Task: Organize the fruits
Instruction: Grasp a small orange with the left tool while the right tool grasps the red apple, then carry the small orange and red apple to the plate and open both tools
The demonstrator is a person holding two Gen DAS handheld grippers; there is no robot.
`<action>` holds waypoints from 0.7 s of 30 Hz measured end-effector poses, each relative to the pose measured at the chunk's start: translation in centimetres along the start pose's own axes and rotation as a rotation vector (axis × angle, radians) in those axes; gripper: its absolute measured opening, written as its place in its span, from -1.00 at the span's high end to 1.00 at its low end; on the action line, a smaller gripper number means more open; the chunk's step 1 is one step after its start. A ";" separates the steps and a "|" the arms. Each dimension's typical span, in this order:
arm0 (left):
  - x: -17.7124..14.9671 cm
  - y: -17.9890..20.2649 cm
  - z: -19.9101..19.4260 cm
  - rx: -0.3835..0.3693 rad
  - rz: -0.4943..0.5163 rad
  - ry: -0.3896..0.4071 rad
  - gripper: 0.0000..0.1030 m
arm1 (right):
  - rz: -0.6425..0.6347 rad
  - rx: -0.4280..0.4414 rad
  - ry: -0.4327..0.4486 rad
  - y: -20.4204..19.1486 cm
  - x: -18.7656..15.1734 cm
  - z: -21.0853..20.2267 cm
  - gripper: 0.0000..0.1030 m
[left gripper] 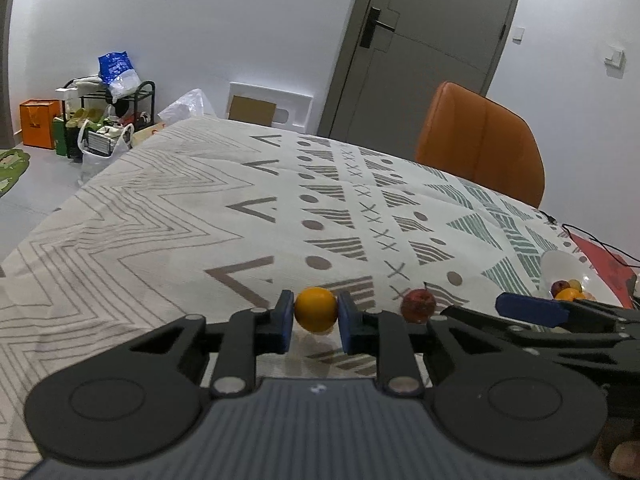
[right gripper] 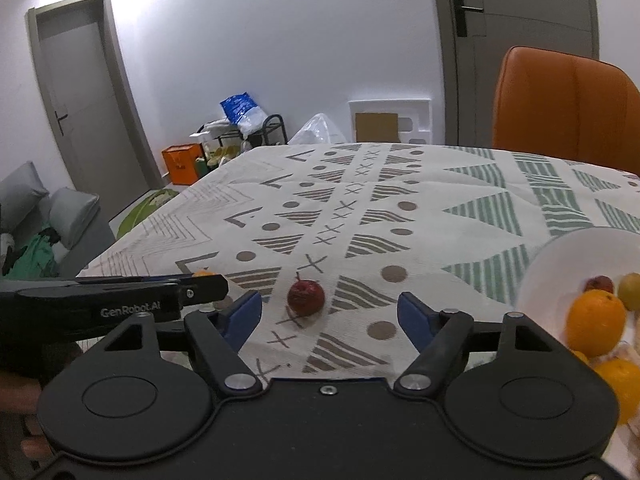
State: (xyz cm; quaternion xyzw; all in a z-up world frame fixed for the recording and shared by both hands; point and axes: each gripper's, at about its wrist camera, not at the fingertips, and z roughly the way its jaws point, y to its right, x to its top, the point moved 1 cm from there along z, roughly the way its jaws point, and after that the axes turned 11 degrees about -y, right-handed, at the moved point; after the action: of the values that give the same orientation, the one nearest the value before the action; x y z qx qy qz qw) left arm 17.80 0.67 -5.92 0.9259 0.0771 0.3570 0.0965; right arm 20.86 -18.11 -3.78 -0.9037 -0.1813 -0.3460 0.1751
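Left wrist view looks over a table under a patterned tablecloth point(left gripper: 168, 208) with zigzags, dots and crosses, and past its far edge stand an orange chair point(left gripper: 480, 140), a grey door point(left gripper: 436, 36) and a shoe rack point(left gripper: 116, 112) piled with bags. Nothing blocks the fruit here. The left gripper point(left gripper: 315, 320) has its two blue pads point(left gripper: 285, 322) pressed on the sides of a small round orange point(left gripper: 316, 309), which looks smooth and bright yellow-orange and sits low over the cloth (I cannot tell if it touches). Just to its right lies a little red apple point(left gripper: 418, 305), dark and a bit wrinkly, with a thin stem sticking up. Farther right, partly behind the other tool's arm, a white bowl point(left gripper: 560, 268) holds more fruit. Right wrist view shows the right gripper point(right gripper: 330, 318) with its fingers point(right gripper: 240, 318) spread wide apart and nothing pinched; the red apple sits on the cloth just ahead of the gap, nearer the left finger. The left tool's black arm reaches in from the left side and covers most of the orange. The white bowl is at the right edge with two big oranges point(right gripper: 596, 322), a red fruit and a yellow-green one inside. White letters on the left tool's arm read "GenRobot.AI" point(right gripper: 134, 311).
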 end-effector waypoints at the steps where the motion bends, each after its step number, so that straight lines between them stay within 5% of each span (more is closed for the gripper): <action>1: 0.0 -0.2 -0.1 0.003 -0.004 0.002 0.58 | -0.005 0.001 -0.003 -0.2 0.1 0.2 -0.39; 13: 0.2 -2.3 -1.1 0.036 -0.035 0.017 0.58 | -0.035 -0.005 -0.039 -1.9 1.1 2.8 -0.07; 15: 0.2 -2.5 -1.2 0.038 -0.038 0.017 0.58 | -0.037 -0.011 -0.044 -1.9 1.2 3.1 0.24; 16: 0.2 -2.5 -1.2 0.039 -0.039 0.017 0.58 | -0.039 -0.017 -0.051 -1.9 1.1 3.3 0.56; 21: 0.2 -2.2 -1.3 0.034 -0.030 0.020 0.58 | -0.032 -0.021 -0.043 -1.6 1.0 2.8 0.55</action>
State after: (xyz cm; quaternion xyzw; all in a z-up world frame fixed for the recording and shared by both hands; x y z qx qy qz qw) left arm 16.90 2.96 -5.34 0.9226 0.0981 0.3633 0.0855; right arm 22.40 -15.28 -4.78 -0.9096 -0.1960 -0.3313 0.1563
